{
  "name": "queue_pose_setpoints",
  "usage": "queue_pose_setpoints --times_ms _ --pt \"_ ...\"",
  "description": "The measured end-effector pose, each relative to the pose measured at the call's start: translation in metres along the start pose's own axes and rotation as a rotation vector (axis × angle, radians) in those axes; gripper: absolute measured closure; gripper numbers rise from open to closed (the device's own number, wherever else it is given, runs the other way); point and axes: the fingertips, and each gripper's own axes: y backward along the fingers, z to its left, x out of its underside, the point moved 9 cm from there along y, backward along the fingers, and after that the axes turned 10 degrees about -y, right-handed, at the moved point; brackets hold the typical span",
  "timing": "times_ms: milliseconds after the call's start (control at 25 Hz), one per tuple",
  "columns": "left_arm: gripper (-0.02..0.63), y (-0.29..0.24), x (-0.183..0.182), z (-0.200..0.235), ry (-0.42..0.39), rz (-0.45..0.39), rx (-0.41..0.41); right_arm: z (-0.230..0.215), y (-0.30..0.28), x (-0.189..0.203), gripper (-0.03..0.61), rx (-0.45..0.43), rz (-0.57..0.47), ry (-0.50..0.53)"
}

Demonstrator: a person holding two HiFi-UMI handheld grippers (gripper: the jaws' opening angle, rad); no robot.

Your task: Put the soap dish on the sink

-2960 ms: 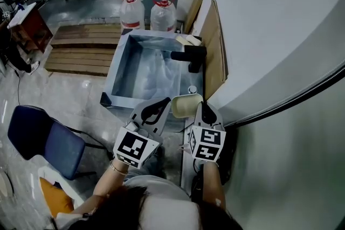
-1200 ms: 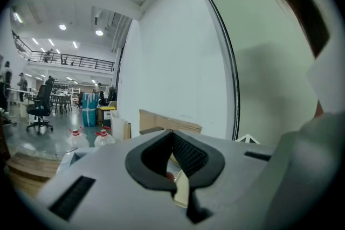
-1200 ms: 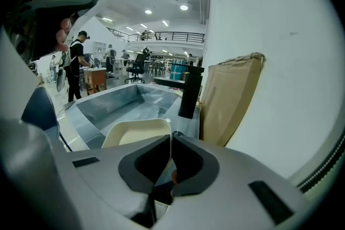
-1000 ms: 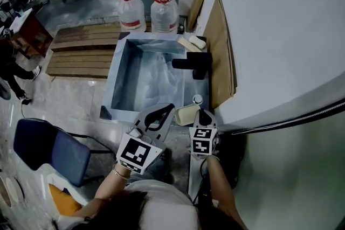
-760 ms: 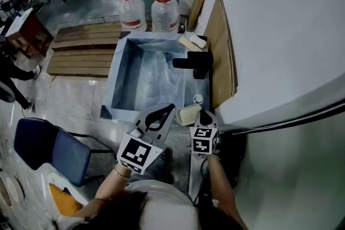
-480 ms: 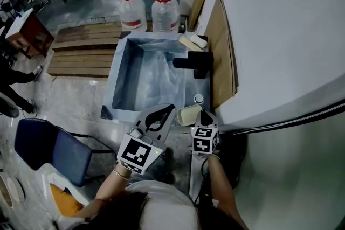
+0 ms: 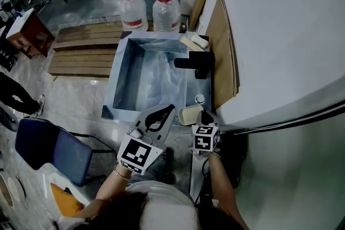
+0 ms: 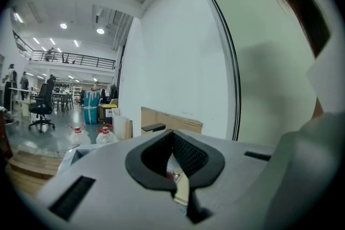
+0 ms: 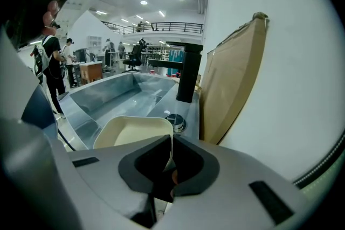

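My right gripper (image 7: 202,114) is shut on the near rim of a cream soap dish (image 7: 190,114). It holds the dish at the near right corner of the steel sink (image 7: 116,81). In the right gripper view the soap dish (image 9: 135,131) lies just ahead of my right gripper (image 9: 170,144), over the sink's rim (image 9: 190,110). I cannot tell whether the dish touches the rim. My left gripper (image 7: 170,109) hovers just left of the dish, shut and holding nothing. In the left gripper view that left gripper (image 8: 172,134) points along the wall.
A black faucet (image 7: 195,62) stands on the sink's right rim, with a round knob (image 7: 200,98) nearer me. A soap bar (image 7: 195,41) lies at the back corner. Cardboard (image 7: 221,51) leans on the wall. Two water bottles (image 7: 133,11), a wooden pallet (image 7: 81,48) and a blue chair (image 7: 46,145) are around.
Since three seconds ago my right gripper has sunk lower with the dish at the sink's near right corner. Over the last second both grippers hold nearly still.
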Motion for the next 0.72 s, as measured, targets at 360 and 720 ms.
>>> queue_pose_setpoints --times_ms 360,720 --pt "0.604 -0.0008 0.0012 0.0010 -0.003 -0.001 0.001 -0.0028 -0.0071 0.0043 0.543 -0.004 0.035 -0.038" --pt "0.604 0.0003 0.0009 -0.0010 -0.010 -0.003 -0.004 -0.0006 -0.0070 0.0036 0.543 -0.011 0.029 -0.033"
